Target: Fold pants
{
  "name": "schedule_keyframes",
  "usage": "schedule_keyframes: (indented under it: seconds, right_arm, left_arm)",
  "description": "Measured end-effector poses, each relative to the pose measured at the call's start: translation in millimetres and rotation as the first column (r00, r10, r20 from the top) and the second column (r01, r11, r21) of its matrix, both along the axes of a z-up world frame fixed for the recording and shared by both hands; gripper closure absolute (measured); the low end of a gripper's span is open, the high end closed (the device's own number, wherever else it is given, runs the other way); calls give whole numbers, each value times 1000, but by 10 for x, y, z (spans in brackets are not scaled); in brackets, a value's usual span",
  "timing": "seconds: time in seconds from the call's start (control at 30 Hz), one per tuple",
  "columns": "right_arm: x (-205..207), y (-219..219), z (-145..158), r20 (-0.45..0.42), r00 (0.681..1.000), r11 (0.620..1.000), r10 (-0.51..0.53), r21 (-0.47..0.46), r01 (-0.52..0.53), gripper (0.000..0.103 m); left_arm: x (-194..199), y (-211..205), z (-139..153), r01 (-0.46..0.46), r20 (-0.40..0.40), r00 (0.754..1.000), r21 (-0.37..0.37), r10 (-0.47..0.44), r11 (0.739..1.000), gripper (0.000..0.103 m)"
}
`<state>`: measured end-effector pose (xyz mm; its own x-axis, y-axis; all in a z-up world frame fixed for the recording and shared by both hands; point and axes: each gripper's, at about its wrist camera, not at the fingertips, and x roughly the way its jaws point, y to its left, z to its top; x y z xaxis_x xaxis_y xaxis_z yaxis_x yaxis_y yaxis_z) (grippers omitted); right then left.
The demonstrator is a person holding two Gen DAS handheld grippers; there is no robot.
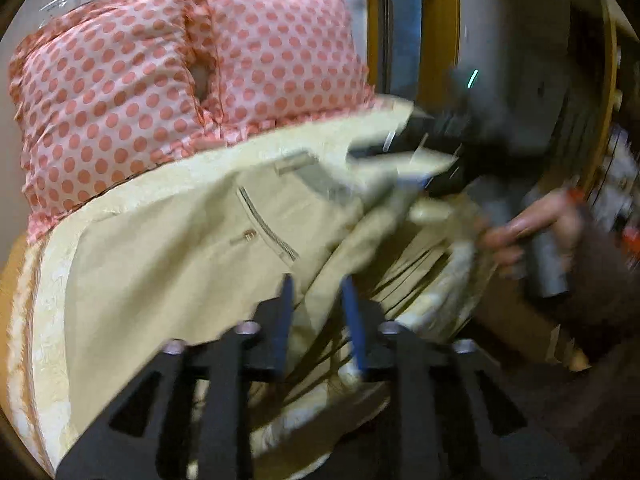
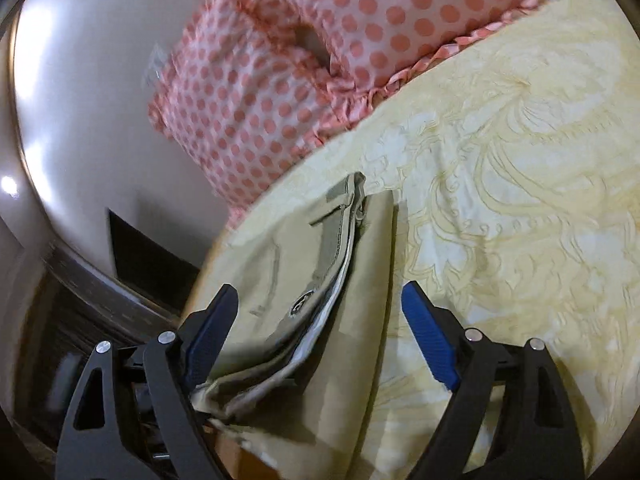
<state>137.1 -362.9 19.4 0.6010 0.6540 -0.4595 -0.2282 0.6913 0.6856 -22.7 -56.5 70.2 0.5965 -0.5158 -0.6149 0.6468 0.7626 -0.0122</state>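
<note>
1 pants (image 2: 304,320), 2 pillows (image 1: 168,92); L tongs (image 1: 318,300) pinching pants, R tongs (image 2: 320,312) agape (empty).

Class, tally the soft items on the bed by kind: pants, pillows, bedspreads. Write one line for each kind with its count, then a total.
Pants: 1
Pillows: 2, both pink with polka dots
Bedspread: 1, pale yellow
Total: 4

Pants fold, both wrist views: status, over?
Left tool shut on pants. Right tool open, waistband between its fingers, ungripped. Pants bunched on yellow bedspread. Polka-dot pillows behind, not in the way.
</note>
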Motion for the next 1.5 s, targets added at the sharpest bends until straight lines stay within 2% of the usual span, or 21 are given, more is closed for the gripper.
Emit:
schedule_keyframes:
  seconds: [0.07,0.1,0.13,0.17,0.27,0.33,0.4,0.5,0.57,0.67,0.7,0.77,0.9,1.03,1.13,1.2,1.23,1.3,1.4,1.47,1.5]
  right_arm:
    - [115,76,13,-19,1000,998,3,-59,-4,23]
    - [149,94,3,-20,1000,997,4,-80,-5,25]
    - [199,136,6,-21,1000,994,9,-108,-11,27]
    - [239,183,-14,-27,999,991,17,-133,-21,35]
    - [300,258,-14,-22,999,986,35,-165,-38,40]
    - [336,266,-22,-29,999,984,39,-173,-43,46]
    - [372,270,-44,-28,998,979,54,-195,-59,67]
    - [417,212,-80,-42,994,985,104,-131,-108,84]
    - [444,199,-65,-44,991,986,128,-104,-132,90]
    - [545,199,4,-45,987,985,153,-75,-156,93]
    - [608,198,37,-44,986,984,163,-64,-165,94]
    - [771,204,128,-28,986,984,167,-64,-168,94]
    - [1195,219,357,31,992,987,122,-107,-118,95]
    - [1638,175,447,67,997,985,36,-169,-24,95]
    - [1844,199,352,22,1000,956,2,-293,4,91]
    - [1751,164,389,20,1000,945,-19,-325,25,77]
    - [1657,135,442,49,998,944,-27,-327,42,72]
    - [1444,116,557,112,994,966,9,-256,20,46]
    - [1313,243,550,89,987,981,135,-153,-121,44]
    - [1346,328,404,7,984,979,179,-99,-178,34]
    - [1401,345,304,-53,984,981,169,-89,-174,30]
  left_arm:
    - [94,355,230,-80,2,997,-132,81,988,40]
    - [181,471,284,-131,-1,991,-151,132,980,39]
    - [343,681,310,-225,-12,974,-154,226,962,39]
    - [536,879,284,-318,-33,948,-133,316,939,39]
    - [1048,1353,61,-487,-169,866,-74,470,870,43]
    - [1335,1616,-104,-524,-297,827,-98,478,846,47]
    - [1486,1682,-185,-500,-377,825,-137,421,855,47]
    - [1720,1669,-270,-454,-450,824,-164,343,876,47]
    - [1855,1615,-348,-435,-488,817,-170,308,884,45]
    - [2014,1590,-409,-430,-534,799,-183,278,884,82]
    - [2065,1571,-380,-425,-535,800,-181,274,887,87]
    - [2145,1507,-313,-408,-505,818,-173,275,897,95]
    - [2519,1278,-133,-394,-416,854,-127,312,910,96]
    - [3071,1037,-95,-431,-317,867,-88,384,898,95]
    - [3300,873,-173,-459,-283,851,8,442,888,86]
    - [3198,890,-100,-471,-243,855,2,458,882,79]
    - [3052,926,-13,-480,-186,863,-10,470,877,75]
    - [2764,980,142,-456,-139,886,-76,443,887,56]
    - [2519,947,168,-346,-240,925,-208,295,915,48]
    - [2520,864,25,-319,-327,914,-218,239,922,48]
    - [2593,805,-132,-333,-391,888,-180,243,926,48]
